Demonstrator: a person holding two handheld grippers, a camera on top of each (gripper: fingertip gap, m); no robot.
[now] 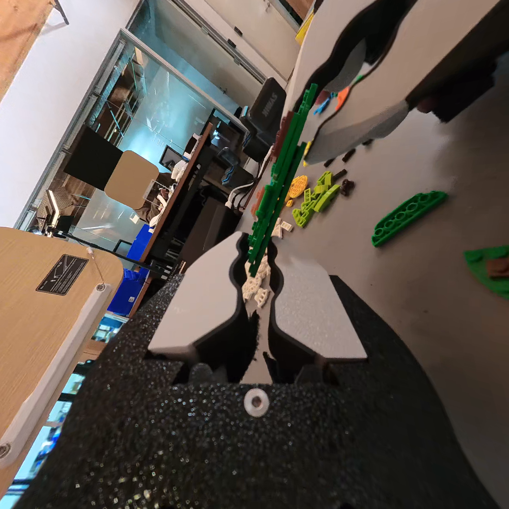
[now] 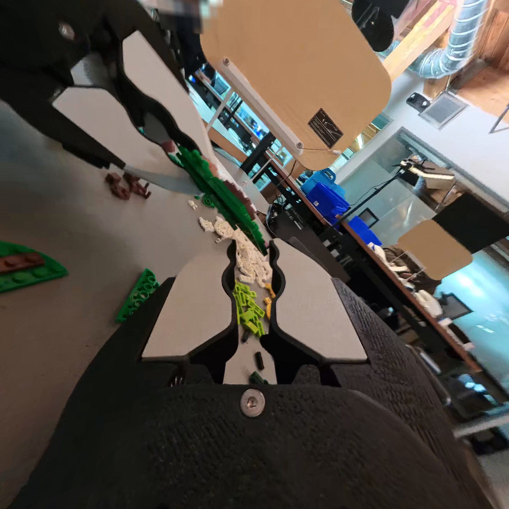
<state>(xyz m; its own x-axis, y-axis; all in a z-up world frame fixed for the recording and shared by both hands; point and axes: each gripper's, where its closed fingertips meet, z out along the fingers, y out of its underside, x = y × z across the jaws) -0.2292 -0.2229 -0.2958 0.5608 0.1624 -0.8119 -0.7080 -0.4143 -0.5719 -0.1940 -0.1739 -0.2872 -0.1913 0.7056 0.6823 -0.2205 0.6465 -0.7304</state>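
A long studded plate assembly (image 1: 278,190) lies along the far edge of the table (image 1: 413,316). Piles of small bricks (image 2: 252,264) lie before it, and a curved holed plate (image 1: 407,217) lies nearer, apart. One gripper stands at each end of the assembly: the left gripper (image 1: 256,248) and the right gripper (image 2: 252,248).

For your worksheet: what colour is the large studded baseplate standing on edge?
Dark green baseplate; clearest in the left wrist view.

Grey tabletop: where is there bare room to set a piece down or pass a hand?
Bare: the wide stretch bordered by the brown bits, the white pieces and the green half-round plate. Crowded: all along the long green plate, where the white pieces, lime pile and yellow pieces lie close together.
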